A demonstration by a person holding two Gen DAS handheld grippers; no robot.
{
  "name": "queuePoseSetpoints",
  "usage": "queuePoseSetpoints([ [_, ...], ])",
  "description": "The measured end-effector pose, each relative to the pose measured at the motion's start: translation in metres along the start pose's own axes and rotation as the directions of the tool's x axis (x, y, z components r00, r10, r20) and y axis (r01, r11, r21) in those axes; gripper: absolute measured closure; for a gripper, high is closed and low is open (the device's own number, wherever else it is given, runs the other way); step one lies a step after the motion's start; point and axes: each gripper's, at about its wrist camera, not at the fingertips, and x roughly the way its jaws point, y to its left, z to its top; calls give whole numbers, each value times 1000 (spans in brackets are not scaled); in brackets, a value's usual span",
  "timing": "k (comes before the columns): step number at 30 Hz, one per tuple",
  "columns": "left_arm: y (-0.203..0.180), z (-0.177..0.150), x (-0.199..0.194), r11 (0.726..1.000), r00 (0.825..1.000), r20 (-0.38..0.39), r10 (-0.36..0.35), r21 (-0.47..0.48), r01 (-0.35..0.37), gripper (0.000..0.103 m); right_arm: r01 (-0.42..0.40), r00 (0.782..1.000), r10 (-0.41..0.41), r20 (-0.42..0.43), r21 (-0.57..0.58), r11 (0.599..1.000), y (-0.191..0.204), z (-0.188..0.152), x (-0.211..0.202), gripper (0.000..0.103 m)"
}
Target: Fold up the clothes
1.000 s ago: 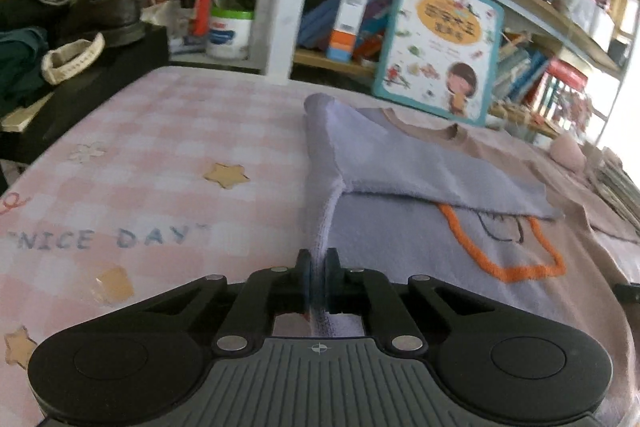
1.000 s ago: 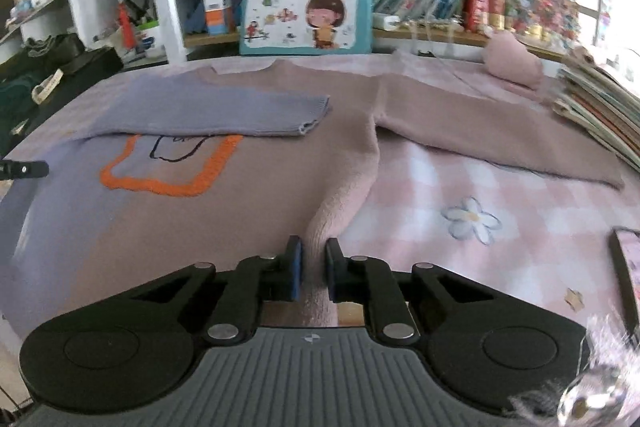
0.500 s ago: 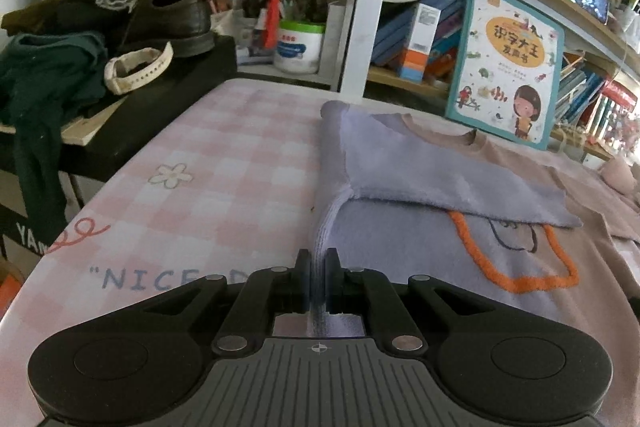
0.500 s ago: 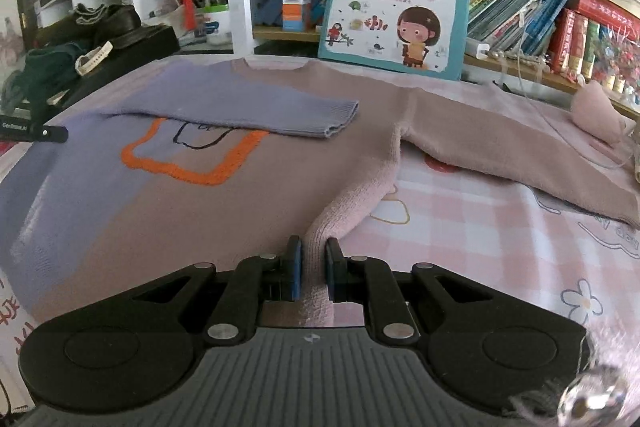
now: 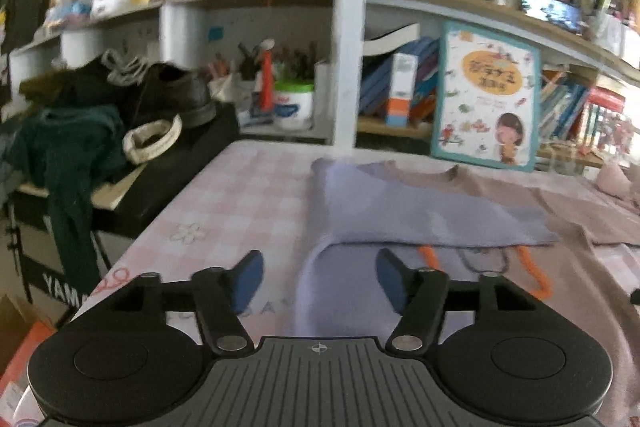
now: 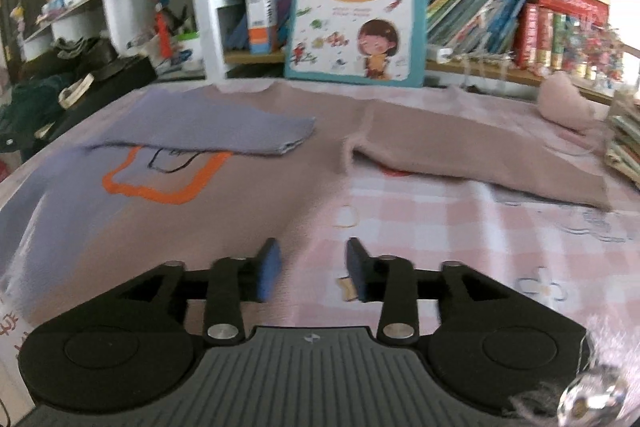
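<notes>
Presently: sweater (image 6: 248,211), lavender and dusty pink, flat on the checked counter (image 6: 500,239), one sleeve folded across its chest. Left gripper (image 5: 318,281) and right gripper (image 6: 312,273): fingers just parted, empty. "YAM" readable on black stand (image 5: 60,287).

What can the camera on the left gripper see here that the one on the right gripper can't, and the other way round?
Only the left wrist view shows the open left gripper over the sweater's purple edge. Only the right wrist view shows the open right gripper, the outstretched pink sleeve and a stack of books at the table's right edge. Both show the sweater, its folded purple sleeve, the picture book and the checked tablecloth.
</notes>
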Motion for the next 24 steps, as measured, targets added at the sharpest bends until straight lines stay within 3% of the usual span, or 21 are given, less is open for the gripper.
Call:
queuePoseSetpoints([
  [3, -21, -1, -3, 998, 999, -14, -41, 53, 42, 22, 51, 999, -51, 1, 29, 998, -22, 0, -1, 54],
  [8, -62, -9, 1, 978, 998, -36, -57, 200, 63, 16, 169, 985, -168, -24, 24, 985, -71, 7, 0, 49],
  [11, -79, -16, 1, 967, 996, -47, -74, 240, 83, 14, 217, 976, -216, -43, 42, 975, -103, 13, -3, 45],
  [16, -100, -27, 4, 953, 987, -90, -132, 263, 151, 13, 263, 964, -254, -84, 131, 956, -160, 24, -3, 44],
  [24, -120, -36, 2, 928, 986, -103, -132, 336, 159, 9, 294, 952, -252, -175, 292, 910, -234, 45, 24, 51],
])
